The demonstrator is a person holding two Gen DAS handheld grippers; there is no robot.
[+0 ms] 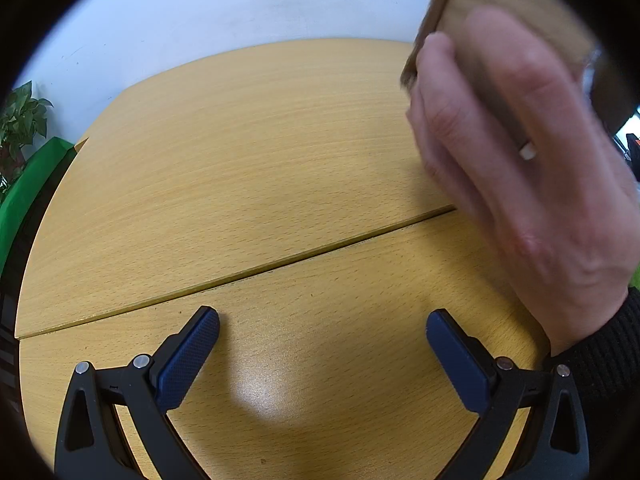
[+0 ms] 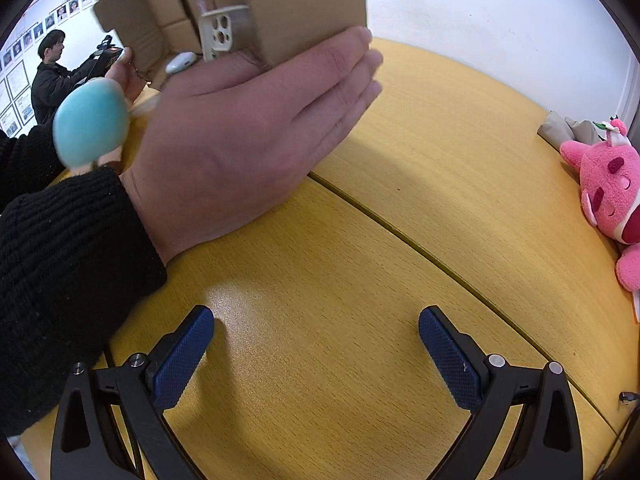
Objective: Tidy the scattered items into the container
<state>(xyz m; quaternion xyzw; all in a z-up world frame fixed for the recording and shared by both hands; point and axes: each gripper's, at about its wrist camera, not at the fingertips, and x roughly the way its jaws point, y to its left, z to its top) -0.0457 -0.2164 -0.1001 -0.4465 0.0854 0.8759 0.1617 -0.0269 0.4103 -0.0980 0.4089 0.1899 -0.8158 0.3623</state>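
A cardboard box is tipped up above the wooden table, held by a person's bare hand. A beige phone case, a small white object and a blurred turquoise round item show at the box's open side. In the left wrist view the same box and hand fill the upper right. My left gripper is open low over the bare table. My right gripper is open too, with nothing between its fingers.
A pink plush toy lies at the table's right edge beside a grey crumpled thing. A green seat and a plant stand left of the table. A person stands in the background by a wall of pictures.
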